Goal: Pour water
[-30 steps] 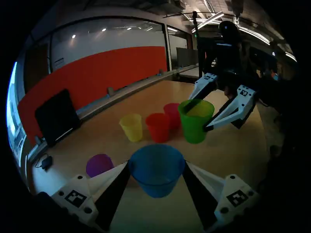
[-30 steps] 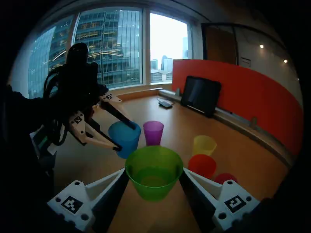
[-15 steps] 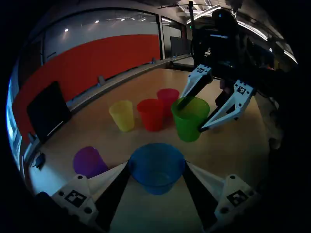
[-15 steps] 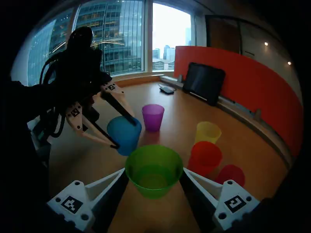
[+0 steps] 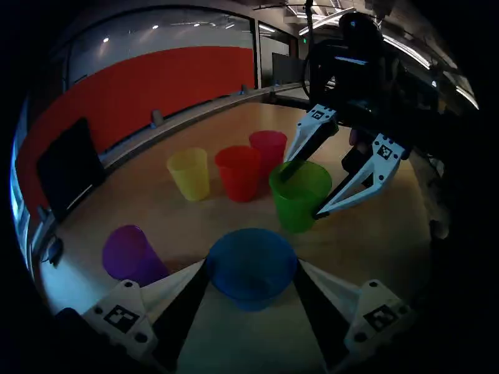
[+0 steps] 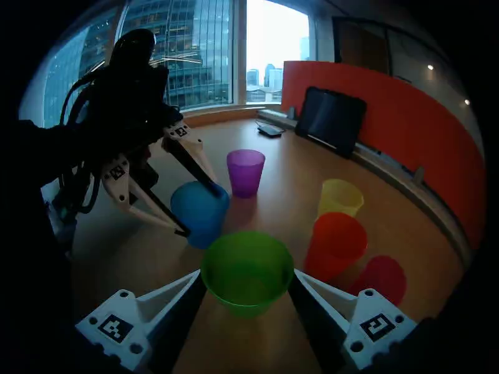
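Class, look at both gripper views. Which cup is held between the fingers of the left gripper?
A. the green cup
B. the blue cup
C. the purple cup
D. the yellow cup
B: in the left gripper view the blue cup sits clamped between the fingers of the left gripper, while the green cup is held by the right gripper.

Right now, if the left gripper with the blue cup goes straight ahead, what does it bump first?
Most likely the green cup in the right gripper, slightly right of dead ahead. The red cup stands farther back. Depth is hard to judge.
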A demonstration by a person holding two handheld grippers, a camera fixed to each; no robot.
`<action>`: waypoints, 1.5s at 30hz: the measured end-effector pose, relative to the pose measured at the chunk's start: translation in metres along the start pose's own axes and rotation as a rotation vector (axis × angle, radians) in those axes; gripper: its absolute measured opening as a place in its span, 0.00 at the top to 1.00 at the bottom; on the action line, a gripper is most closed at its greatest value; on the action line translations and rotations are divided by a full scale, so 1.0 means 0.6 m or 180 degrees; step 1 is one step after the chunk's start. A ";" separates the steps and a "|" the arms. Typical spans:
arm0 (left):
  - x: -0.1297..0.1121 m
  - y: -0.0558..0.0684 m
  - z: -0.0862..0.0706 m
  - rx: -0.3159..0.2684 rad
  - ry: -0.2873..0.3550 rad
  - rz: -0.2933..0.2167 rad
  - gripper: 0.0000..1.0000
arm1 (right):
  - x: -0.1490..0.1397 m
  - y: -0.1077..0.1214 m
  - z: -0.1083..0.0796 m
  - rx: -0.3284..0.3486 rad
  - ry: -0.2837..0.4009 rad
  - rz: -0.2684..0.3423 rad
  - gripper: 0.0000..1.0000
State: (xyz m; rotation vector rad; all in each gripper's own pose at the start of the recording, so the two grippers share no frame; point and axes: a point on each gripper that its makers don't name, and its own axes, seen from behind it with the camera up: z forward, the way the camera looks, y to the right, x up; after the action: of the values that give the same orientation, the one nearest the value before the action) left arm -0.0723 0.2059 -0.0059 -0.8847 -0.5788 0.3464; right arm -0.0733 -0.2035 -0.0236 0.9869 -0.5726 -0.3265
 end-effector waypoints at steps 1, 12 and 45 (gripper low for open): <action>-0.002 0.001 0.001 -0.0008 -0.0001 -0.0003 0.10 | -0.001 0.000 0.002 -0.0001 -0.0003 -0.0001 0.10; -0.011 0.000 0.001 -0.0040 -0.0001 -0.0044 0.10 | -0.013 -0.005 0.017 0.0016 -0.0038 -0.0006 0.09; -0.060 -0.018 -0.064 0.0282 0.0022 -0.0344 0.03 | -0.055 -0.002 -0.046 -0.0266 -0.0021 0.0153 0.00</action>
State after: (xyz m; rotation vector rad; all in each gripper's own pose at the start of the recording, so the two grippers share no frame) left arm -0.0771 0.1575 -0.0282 -0.7661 -0.5980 0.2689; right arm -0.0838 -0.1686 -0.0463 0.8904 -0.5833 -0.3086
